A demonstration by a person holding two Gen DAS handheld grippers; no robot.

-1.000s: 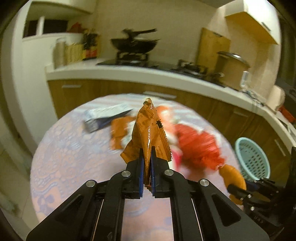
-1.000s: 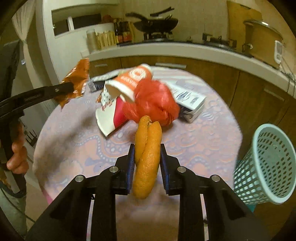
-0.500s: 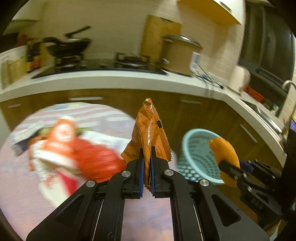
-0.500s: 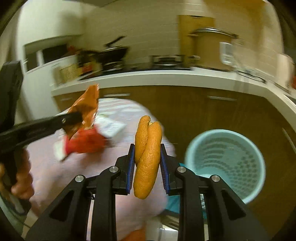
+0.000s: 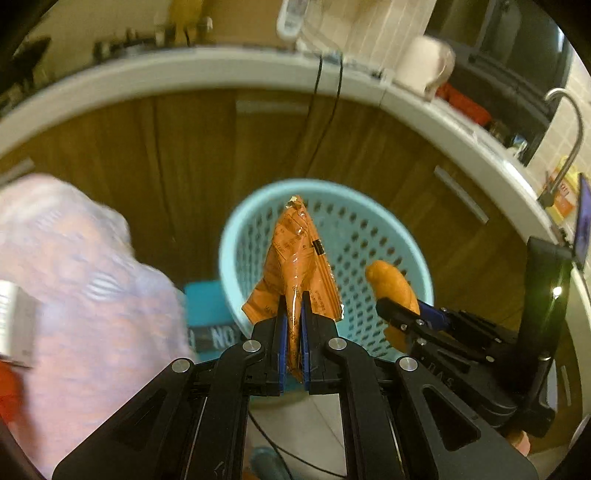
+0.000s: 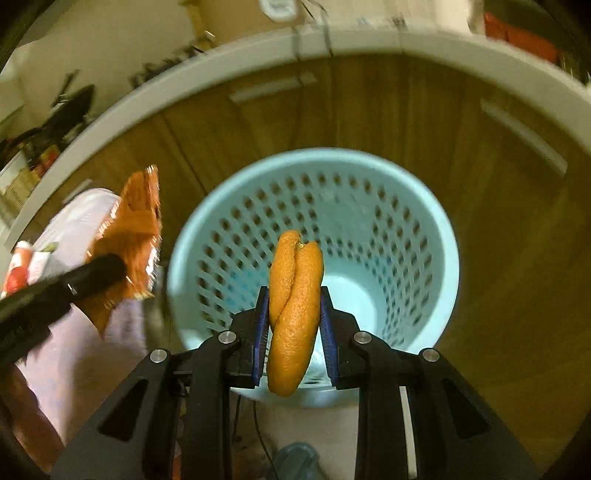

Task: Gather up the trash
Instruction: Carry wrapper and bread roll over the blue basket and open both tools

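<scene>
Writing: "NO" legible on dark strip beside pale-blue perforated plastic bin [image 5: 236, 258]; print on crinkled orange foil wrapper [image 5: 295, 273] too small | left gripper [image 5: 293, 314] jaws clamped on wrapper over bin | right gripper [image 6: 293, 314] jaws pinching folded orange peel [image 6: 293, 306] above bin | patterned cloth-covered counter [image 5: 74, 295] blurred, cut off.

place: home kitchen | evidence: curved white countertop [image 5: 207, 62] over wooden cabinet doors [image 6: 388, 110] with bar handles | tap [image 5: 569, 125] at right | wok [image 6: 70, 107] on counter | tiled wall [image 5: 369, 26] | perforated waste basket [image 6: 406, 221] on floor
</scene>
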